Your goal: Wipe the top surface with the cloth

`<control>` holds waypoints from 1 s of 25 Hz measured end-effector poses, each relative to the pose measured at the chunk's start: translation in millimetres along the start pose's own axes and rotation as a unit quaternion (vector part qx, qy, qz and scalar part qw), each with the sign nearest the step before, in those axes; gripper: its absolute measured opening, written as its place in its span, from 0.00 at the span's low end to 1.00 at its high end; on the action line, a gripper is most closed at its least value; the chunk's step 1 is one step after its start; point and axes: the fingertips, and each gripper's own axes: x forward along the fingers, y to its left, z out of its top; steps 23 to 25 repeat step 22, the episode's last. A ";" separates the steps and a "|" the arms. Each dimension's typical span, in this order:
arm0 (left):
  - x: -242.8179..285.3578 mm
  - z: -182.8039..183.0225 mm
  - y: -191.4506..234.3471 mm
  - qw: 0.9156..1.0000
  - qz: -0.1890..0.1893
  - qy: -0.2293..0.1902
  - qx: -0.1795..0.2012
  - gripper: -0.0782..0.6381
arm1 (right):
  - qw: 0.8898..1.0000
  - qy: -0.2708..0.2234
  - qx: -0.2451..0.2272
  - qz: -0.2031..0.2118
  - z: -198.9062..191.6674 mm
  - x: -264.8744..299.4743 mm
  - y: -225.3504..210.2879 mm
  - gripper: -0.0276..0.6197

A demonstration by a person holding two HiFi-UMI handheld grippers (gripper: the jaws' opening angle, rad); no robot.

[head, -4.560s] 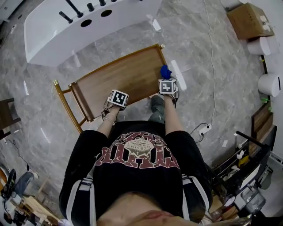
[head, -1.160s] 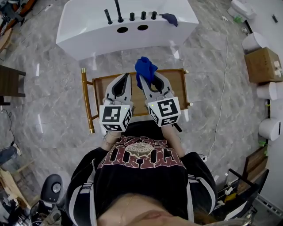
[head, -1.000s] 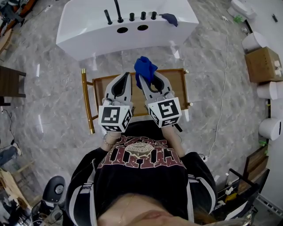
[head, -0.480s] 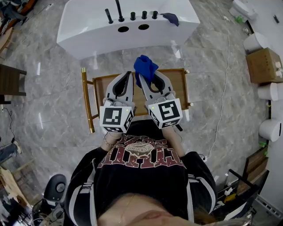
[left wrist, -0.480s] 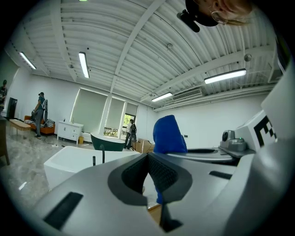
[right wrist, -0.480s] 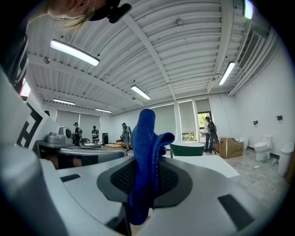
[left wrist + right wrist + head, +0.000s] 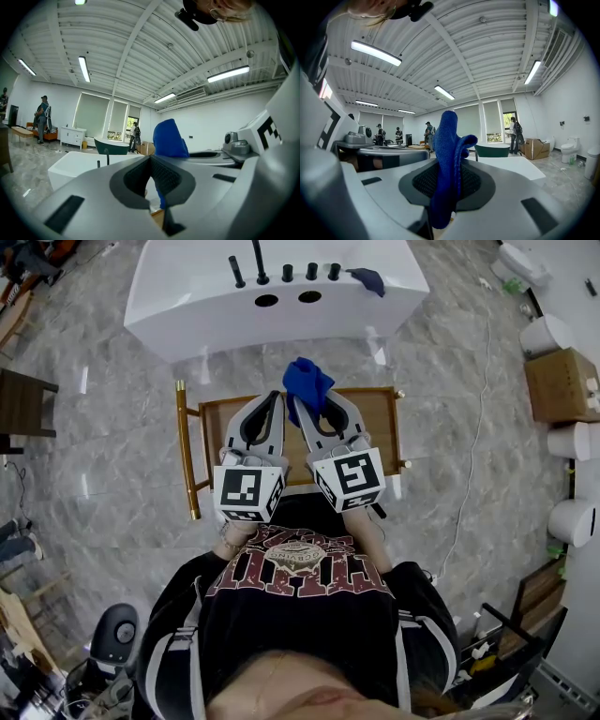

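Observation:
Both grippers are held up high, side by side, above the small wooden table (image 7: 380, 424) with its brass-coloured frame. My right gripper (image 7: 300, 405) is shut on a blue cloth (image 7: 307, 382), which sticks up past its tips. In the right gripper view the cloth (image 7: 448, 154) stands pinched between the jaws of the right gripper (image 7: 444, 192). Just to its left, my left gripper (image 7: 273, 397) is shut with nothing in it. In the left gripper view its jaws meet at the tip of the left gripper (image 7: 151, 160), and the cloth (image 7: 169, 139) shows beyond.
A white bathtub (image 7: 187, 306) with black taps stands just beyond the table, a second dark blue cloth (image 7: 371, 279) on its rim. A cardboard box (image 7: 561, 382) and white fixtures (image 7: 572, 518) line the right side. A white cable (image 7: 473, 437) runs over the marble floor.
Some seconds ago both grippers were low at the tabletop with the cloth on it; now they are lifted well above it. Over the last second they have barely moved.

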 end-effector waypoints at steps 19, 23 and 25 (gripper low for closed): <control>1.8 -1.5 4.0 1.000 -0.002 0.000 -0.007 0.18 | 1.000 0.003 -0.007 0.010 0.4 7.8 2.7 0.18; 3.7 -2.9 6.6 1.000 -0.002 0.001 -0.011 0.18 | 1.000 0.004 -0.008 0.011 -0.3 10.5 3.2 0.18; 3.7 -2.9 6.6 1.000 -0.002 0.001 -0.011 0.18 | 1.000 0.004 -0.008 0.011 -0.3 10.5 3.2 0.18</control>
